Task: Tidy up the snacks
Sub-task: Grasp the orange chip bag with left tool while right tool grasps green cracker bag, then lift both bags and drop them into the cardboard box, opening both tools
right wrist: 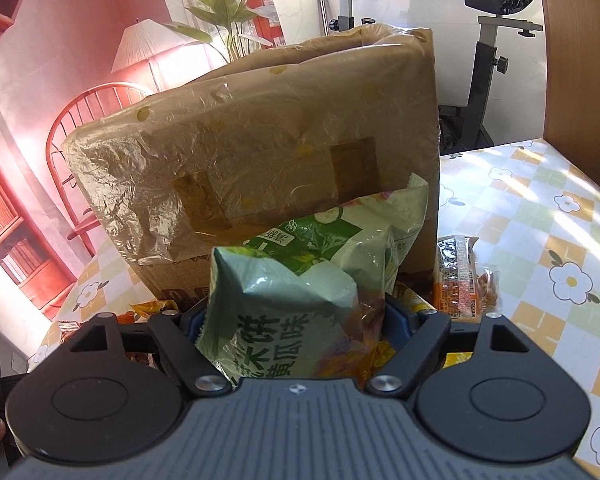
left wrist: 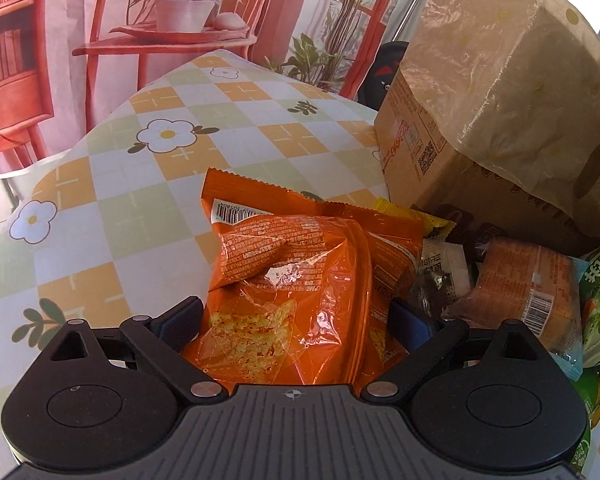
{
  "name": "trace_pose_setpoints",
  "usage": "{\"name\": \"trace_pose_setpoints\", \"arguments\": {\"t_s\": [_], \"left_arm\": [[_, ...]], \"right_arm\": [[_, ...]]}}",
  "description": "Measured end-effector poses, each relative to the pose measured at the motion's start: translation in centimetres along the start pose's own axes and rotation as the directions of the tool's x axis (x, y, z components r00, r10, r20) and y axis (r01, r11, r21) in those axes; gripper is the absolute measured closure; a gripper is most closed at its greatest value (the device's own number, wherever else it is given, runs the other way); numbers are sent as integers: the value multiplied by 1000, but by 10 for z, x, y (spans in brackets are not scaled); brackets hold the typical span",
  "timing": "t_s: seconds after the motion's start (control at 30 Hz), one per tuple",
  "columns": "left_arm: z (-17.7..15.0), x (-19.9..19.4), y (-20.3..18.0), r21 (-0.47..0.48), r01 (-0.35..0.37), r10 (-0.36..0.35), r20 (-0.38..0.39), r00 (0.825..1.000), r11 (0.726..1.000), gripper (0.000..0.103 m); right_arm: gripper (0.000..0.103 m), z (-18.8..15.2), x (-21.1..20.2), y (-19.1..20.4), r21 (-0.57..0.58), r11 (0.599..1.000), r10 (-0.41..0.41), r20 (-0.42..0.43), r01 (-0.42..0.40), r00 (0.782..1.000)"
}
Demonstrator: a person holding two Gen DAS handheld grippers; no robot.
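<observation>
The right gripper [right wrist: 296, 320] has its jaws closed on a green snack bag [right wrist: 276, 300], near a cardboard box [right wrist: 260, 152]; an orange packet [right wrist: 456, 276] lies right on the surface [right wrist: 540, 240].

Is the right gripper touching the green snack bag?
Touching. The right wrist view shows the right gripper with both blue pads pressed against the green snack bag.

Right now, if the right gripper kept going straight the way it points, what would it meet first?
The green snack bag already sits between the right gripper's jaws; pushed on, it would likely press against the plastic-covered cardboard box right behind, though depth is uncertain.
</observation>
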State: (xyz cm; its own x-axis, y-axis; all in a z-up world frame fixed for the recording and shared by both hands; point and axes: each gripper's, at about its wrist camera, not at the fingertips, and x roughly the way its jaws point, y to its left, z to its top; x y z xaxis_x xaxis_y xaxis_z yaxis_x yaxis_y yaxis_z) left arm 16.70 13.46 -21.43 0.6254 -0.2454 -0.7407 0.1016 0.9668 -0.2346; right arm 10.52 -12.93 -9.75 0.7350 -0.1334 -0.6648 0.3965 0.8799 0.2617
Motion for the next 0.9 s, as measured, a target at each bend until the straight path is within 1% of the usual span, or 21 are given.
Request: {"name": "trace_pose_setpoints", "arguments": {"t_s": [0.07,0.1,0.13,0.17,0.2,0.23,0.27,0.33,0.4,0.5,0.6,0.7,0.8,0.9], "left_arm": [[-3,0,-3,11,-8,8,5,1000,1000,4],[-4,-1,-3,9,-3,3,11,1000,1000,8],[-4,-2,-2,4,6,-6,15,1000,1000,17],[-4,-6,-3,-2,18,-18,24,1000,1000,20],[-5,-10,-4,1,13,-13,31,999,1000,26],[-5,-14,-6,10,4,-4,38,999,1000,29],[-5,-18,-10,28,-20,18,51,999,999,31],[-5,-28,-15,44,-45,42,77,996,998,32],[-5,-41,-18,37,-53,48,113,992,998,32],[1,-64,-25,38,-87,79,172,982,996,32],[5,-83,-33,44,-86,74,217,973,995,32],[8,-98,-42,47,-86,72,246,967,995,32],[11,-113,-52,49,-78,63,266,962,996,32],[16,-129,-64,58,-66,46,302,952,996,32]], "right_arm": [[21,-1,0,0,0,1000,2,2,-2,1000],[21,-1,-1,0,1,1000,2,2,-2,1000],[22,-1,-1,0,1,1000,2,3,-2,1000],[22,-1,-2,0,1,1000,4,4,-4,1000],[22,-1,-3,0,0,1000,4,5,-4,1000],[22,-1,-5,0,-1,1000,6,8,-6,1000],[23,-1,-6,0,0,1000,8,11,-8,1000],[24,-2,-9,-1,3,1000,12,15,-12,1000],[24,-3,-14,-1,-1,1000,15,21,-15,1000],[24,-4,-22,-2,-16,1000,20,37,-20,999],[24,-6,-32,0,-32,999,25,58,-24,998],[24,-7,-43,0,-49,998,39,80,-35,996],[24,-7,-58,0,-62,997,55,114,-48,992],[24,-3,-76,1,-74,995,77,160,-66,984]]}}
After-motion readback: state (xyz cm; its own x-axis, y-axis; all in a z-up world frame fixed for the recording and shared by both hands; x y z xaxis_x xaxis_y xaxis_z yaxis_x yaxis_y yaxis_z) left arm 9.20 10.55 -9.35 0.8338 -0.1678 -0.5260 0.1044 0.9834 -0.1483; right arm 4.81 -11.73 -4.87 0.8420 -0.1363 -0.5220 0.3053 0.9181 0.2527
